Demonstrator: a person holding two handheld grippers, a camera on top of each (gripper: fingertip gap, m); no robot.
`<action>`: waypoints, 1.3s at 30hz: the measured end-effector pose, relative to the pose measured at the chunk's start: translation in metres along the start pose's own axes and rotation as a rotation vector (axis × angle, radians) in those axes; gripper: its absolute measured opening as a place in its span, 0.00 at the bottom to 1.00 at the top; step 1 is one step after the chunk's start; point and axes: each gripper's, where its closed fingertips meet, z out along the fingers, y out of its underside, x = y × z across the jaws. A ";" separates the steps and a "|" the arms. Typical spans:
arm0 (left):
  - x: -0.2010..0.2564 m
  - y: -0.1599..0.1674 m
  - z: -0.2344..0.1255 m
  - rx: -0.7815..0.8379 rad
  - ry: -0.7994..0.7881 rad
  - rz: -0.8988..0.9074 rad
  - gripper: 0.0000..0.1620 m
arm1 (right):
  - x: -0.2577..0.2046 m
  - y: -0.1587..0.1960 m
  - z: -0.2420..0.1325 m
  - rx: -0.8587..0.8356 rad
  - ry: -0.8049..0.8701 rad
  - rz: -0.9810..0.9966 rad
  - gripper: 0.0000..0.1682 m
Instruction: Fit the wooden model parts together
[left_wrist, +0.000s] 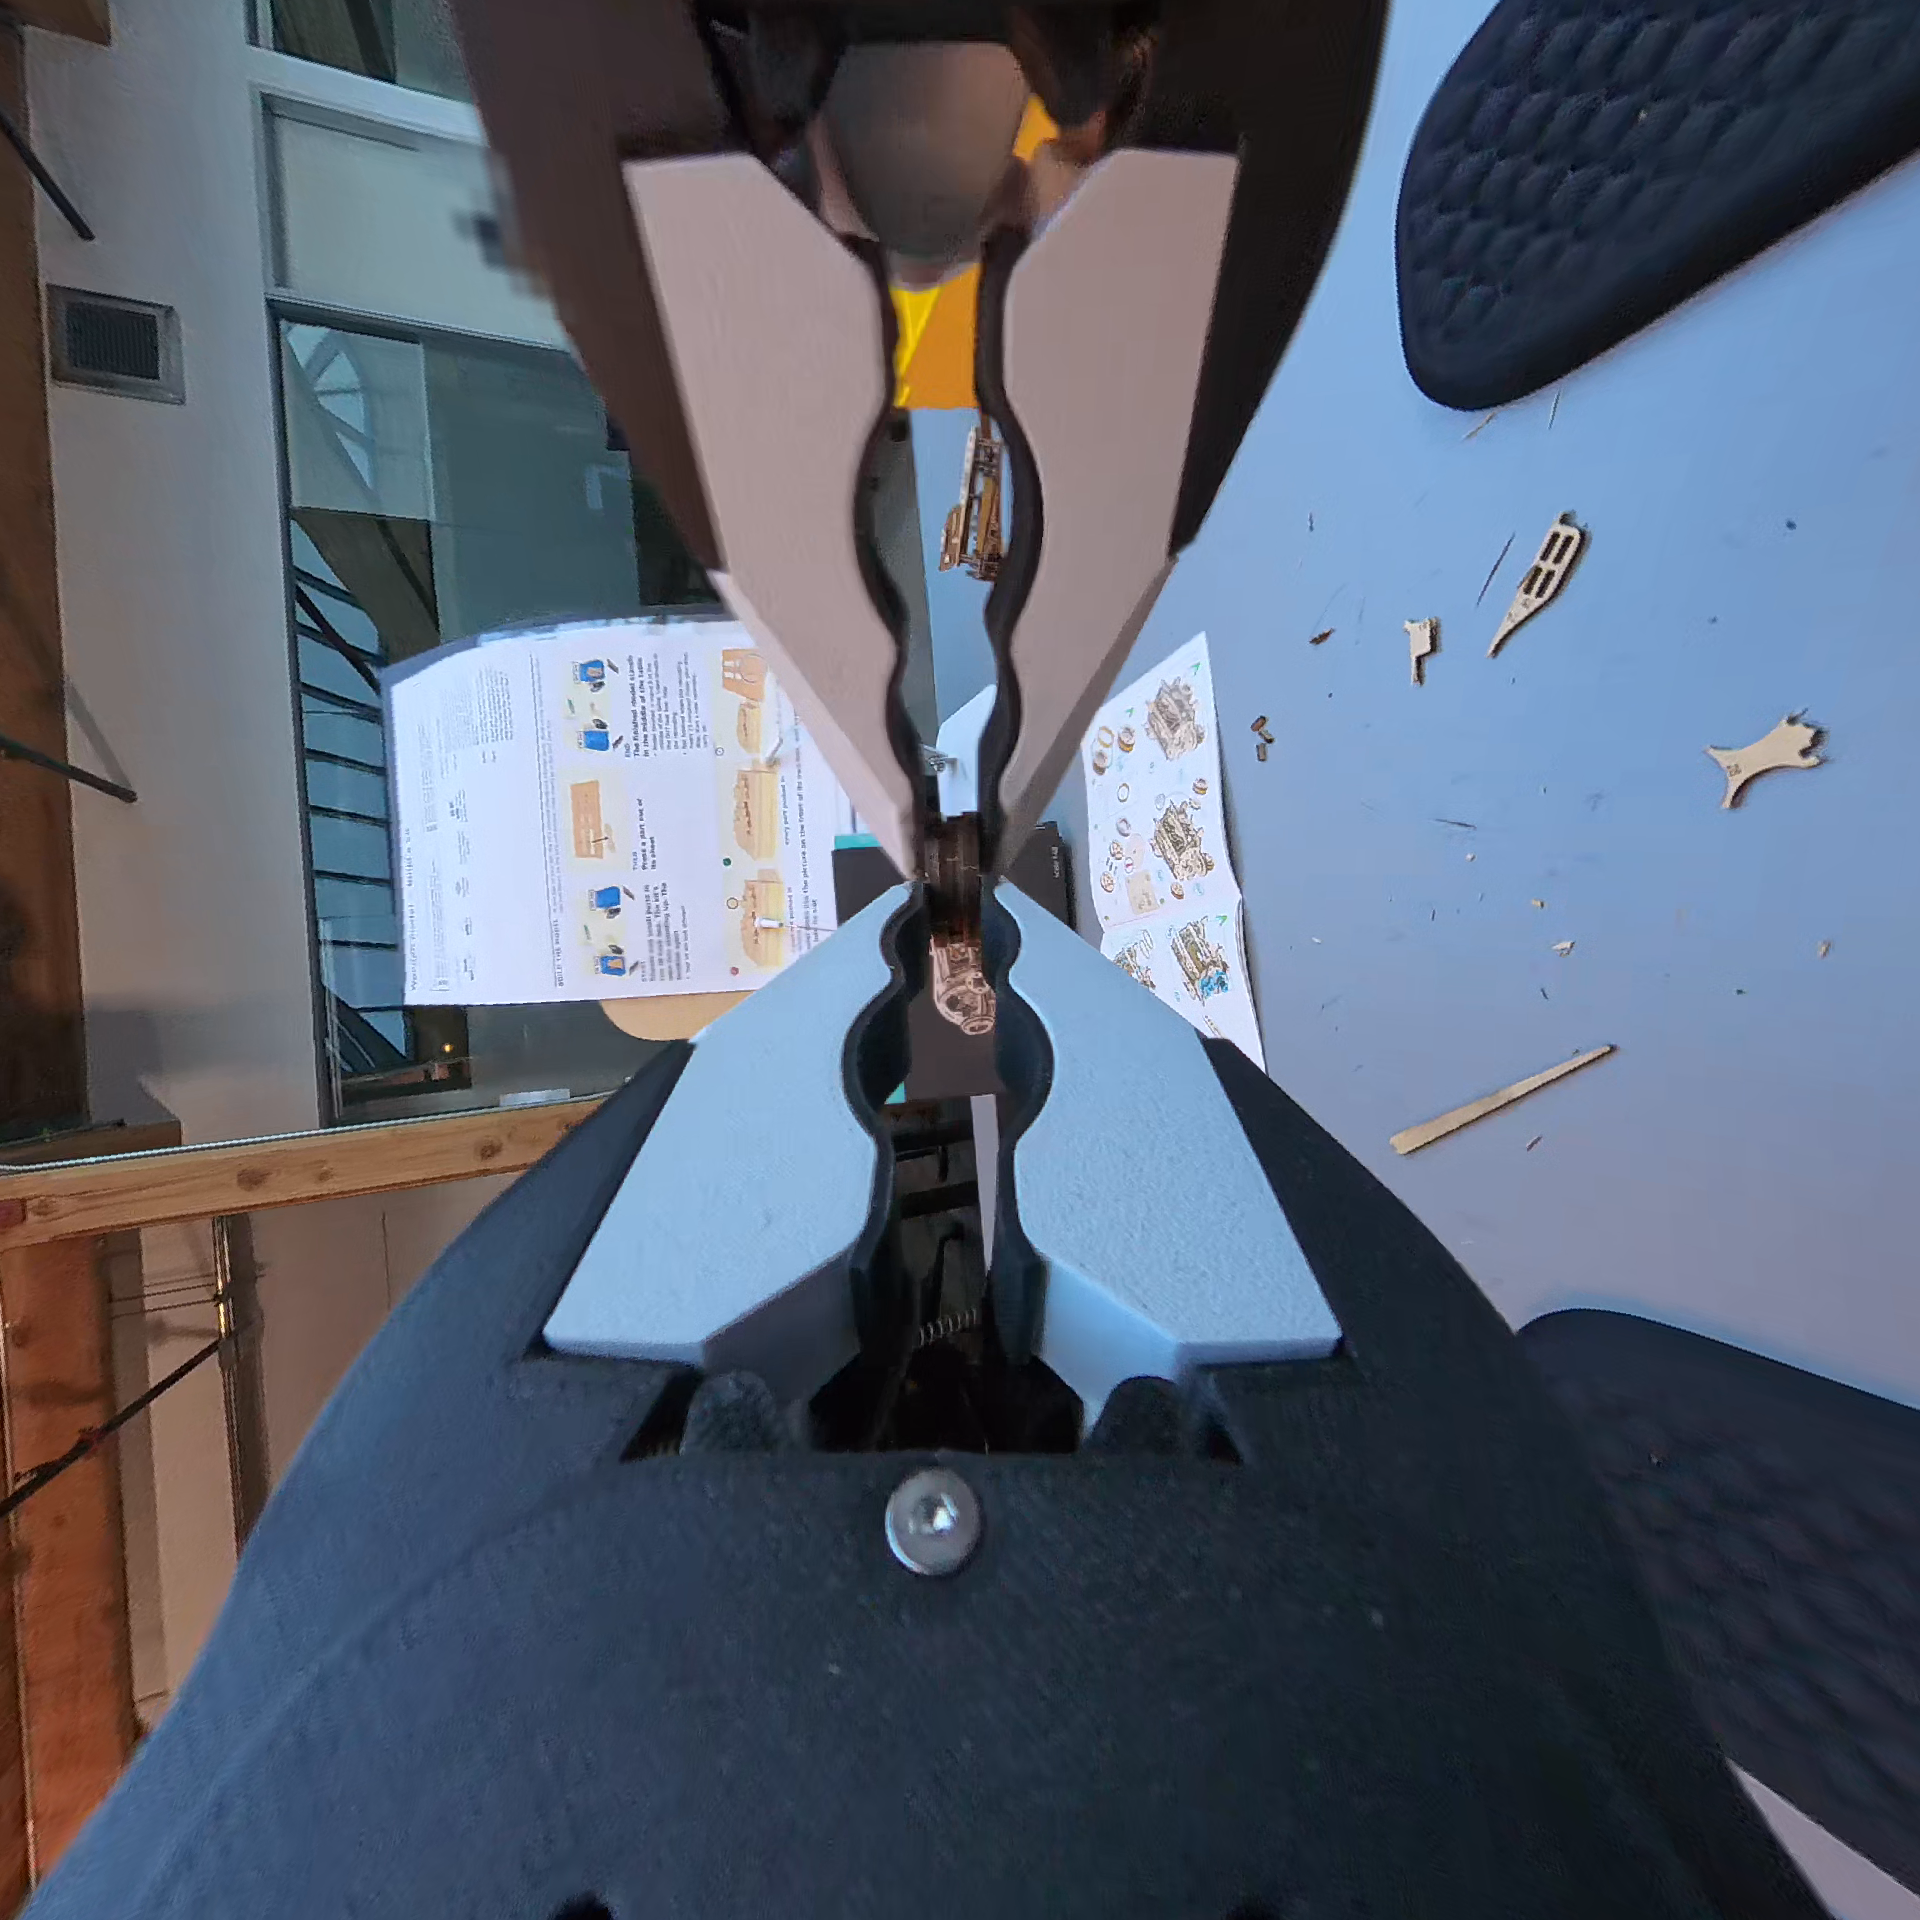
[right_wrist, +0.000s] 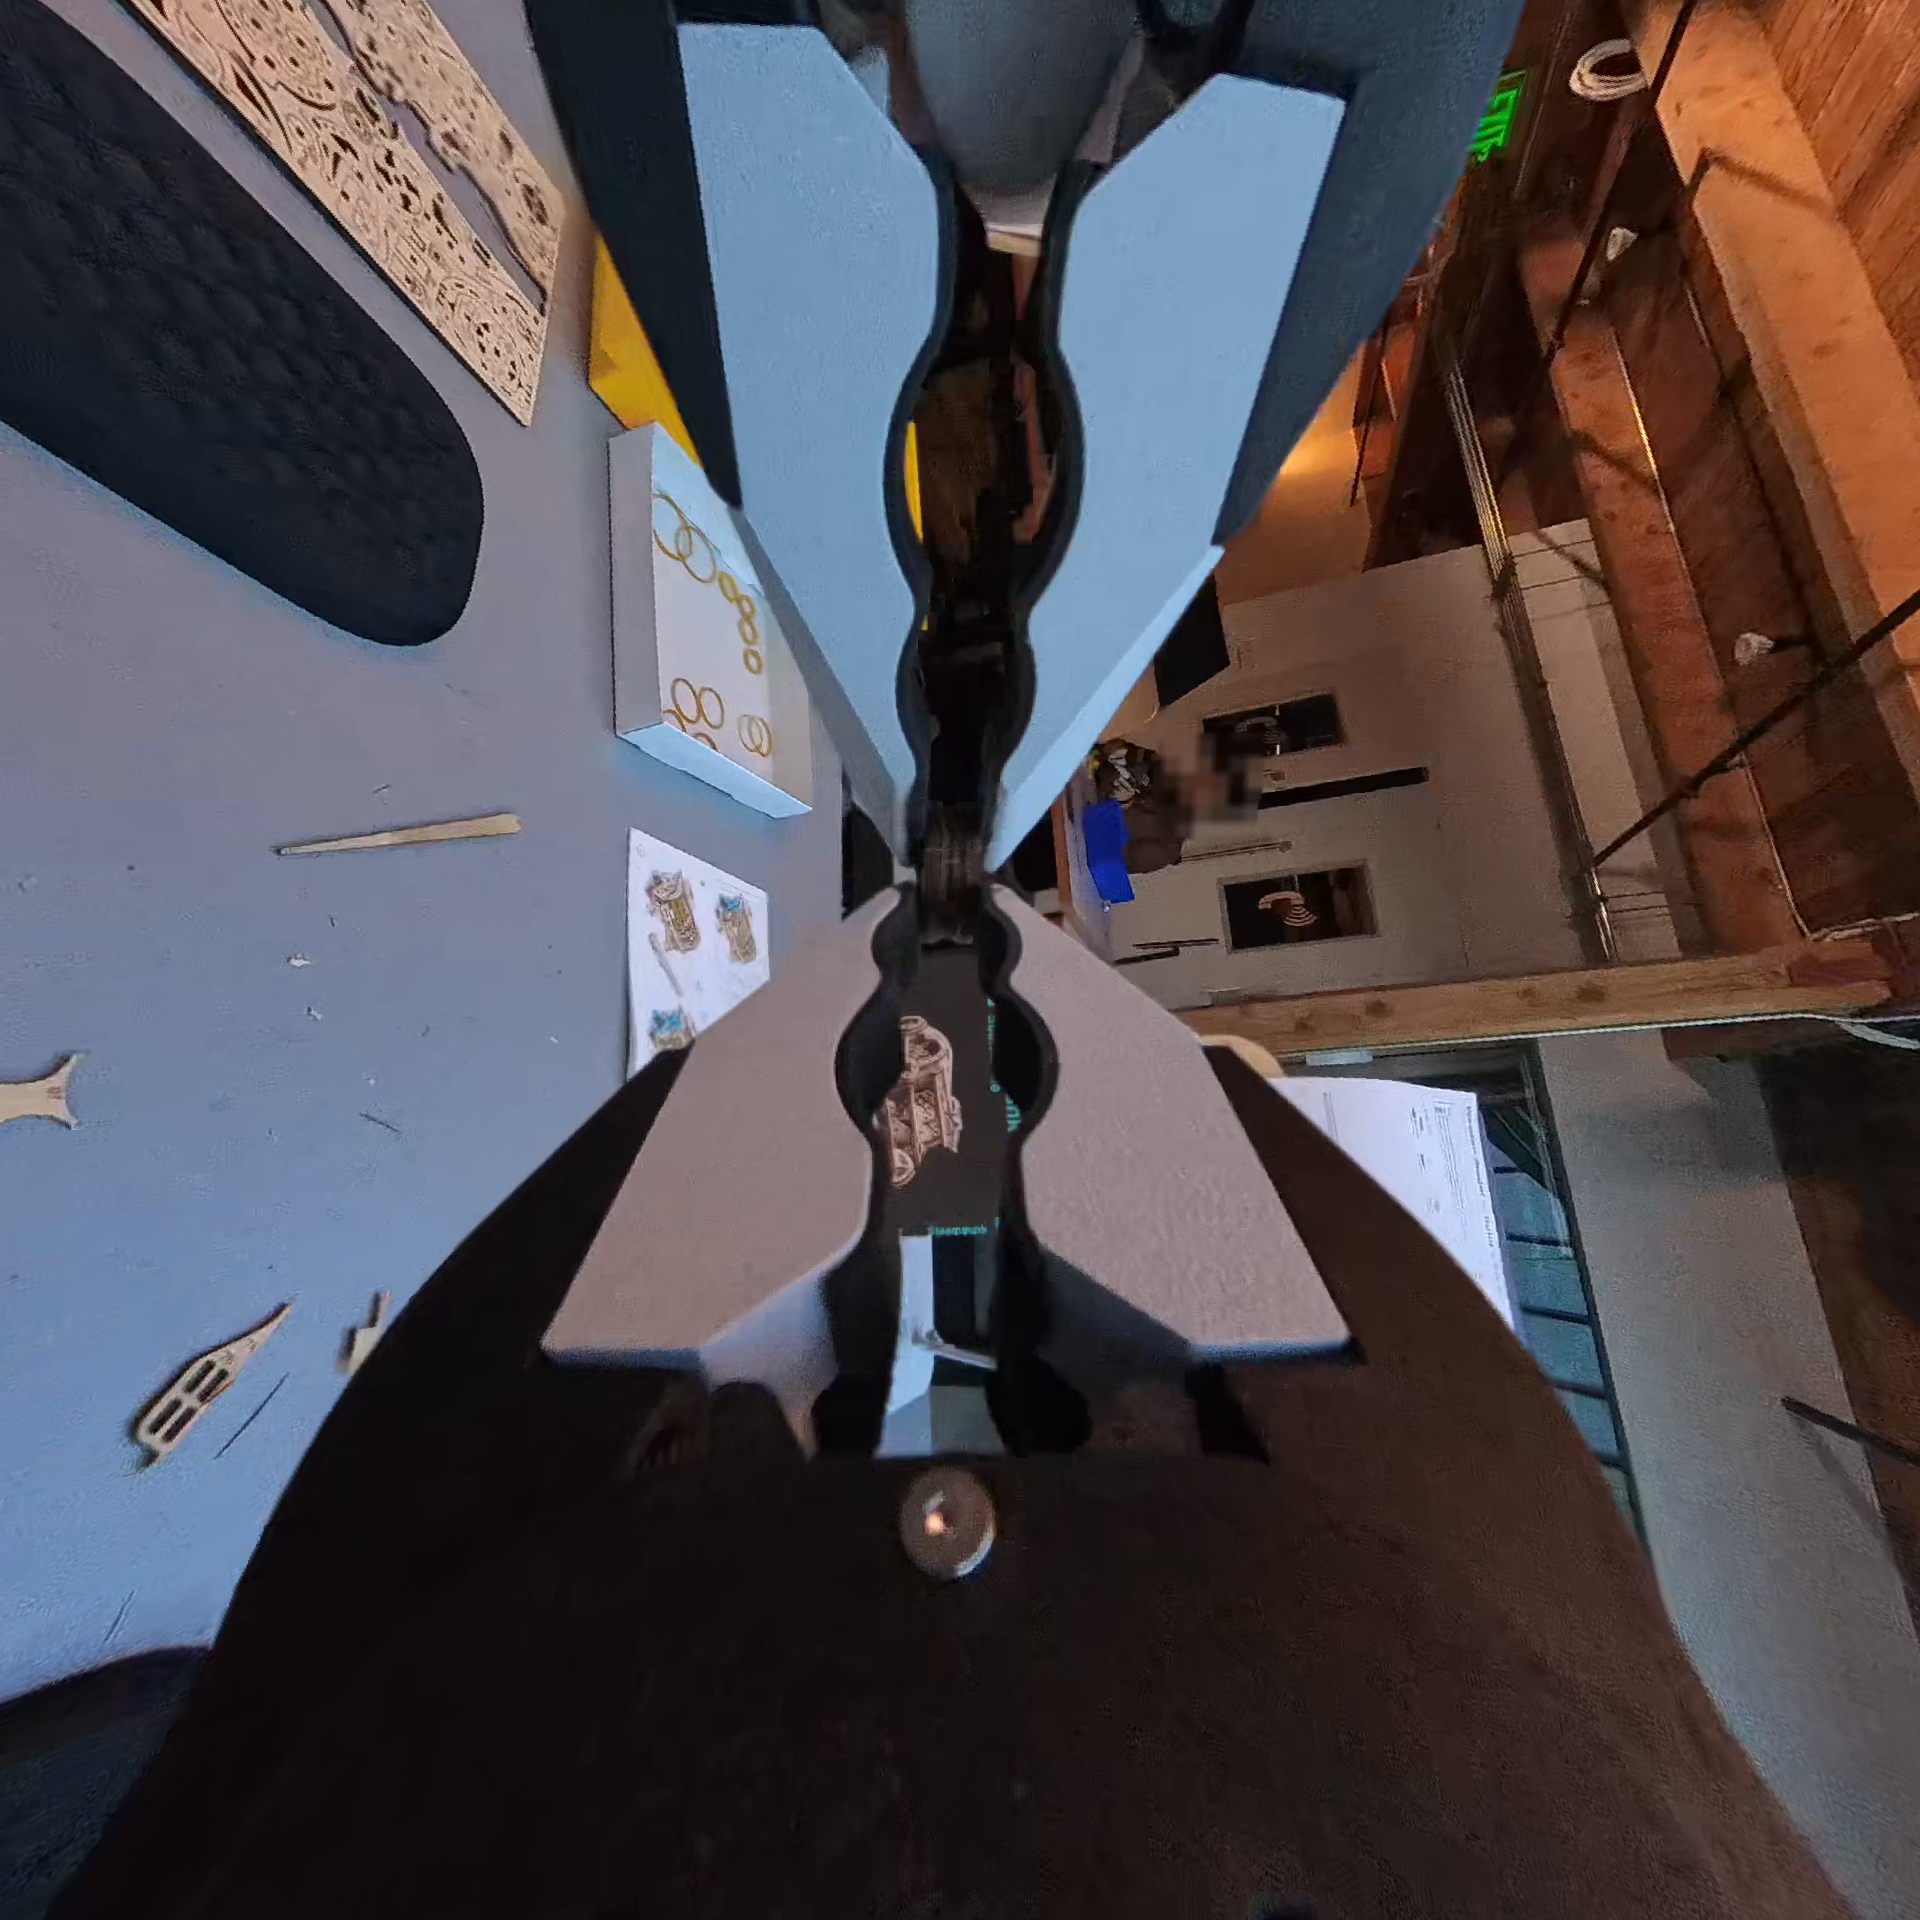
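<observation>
A small dark round wooden part (left_wrist: 952, 864), like stacked discs, hangs in the air between two grippers that meet tip to tip. My left gripper (left_wrist: 952, 902) comes from below in the left wrist view, jaws nearly closed on the part's near end. My right gripper (left_wrist: 954, 826) comes from above there, pinching the far end. In the right wrist view the same part (right_wrist: 950, 871) sits between my right gripper (right_wrist: 950, 914) below and the left gripper (right_wrist: 950, 829) above. How much of the part lies inside each grip is hidden.
Loose wooden cut-outs (left_wrist: 1766, 756), a thin wooden strip (left_wrist: 1501, 1099) and chips lie on the blue-grey table (left_wrist: 1558, 935). Instruction sheets (left_wrist: 613, 810), a black model box (right_wrist: 940, 1122), a white box with rings (right_wrist: 707, 644), a laser-cut wooden sheet (right_wrist: 416, 166) and black pads (left_wrist: 1642, 177) surround them. Less than 4 cm separates the two grippers' tips.
</observation>
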 end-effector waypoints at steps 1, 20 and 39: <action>-0.001 -0.005 -0.003 -0.005 0.010 -0.003 0.04 | 0.002 -0.002 -0.005 -0.005 0.009 0.010 0.05; -0.025 -0.088 -0.048 0.429 -0.152 0.109 0.09 | 0.024 -0.040 -0.094 0.371 0.041 0.141 0.05; -0.042 -0.098 -0.093 0.527 -0.417 0.232 0.04 | 0.056 -0.030 -0.069 -0.273 0.203 -0.403 0.32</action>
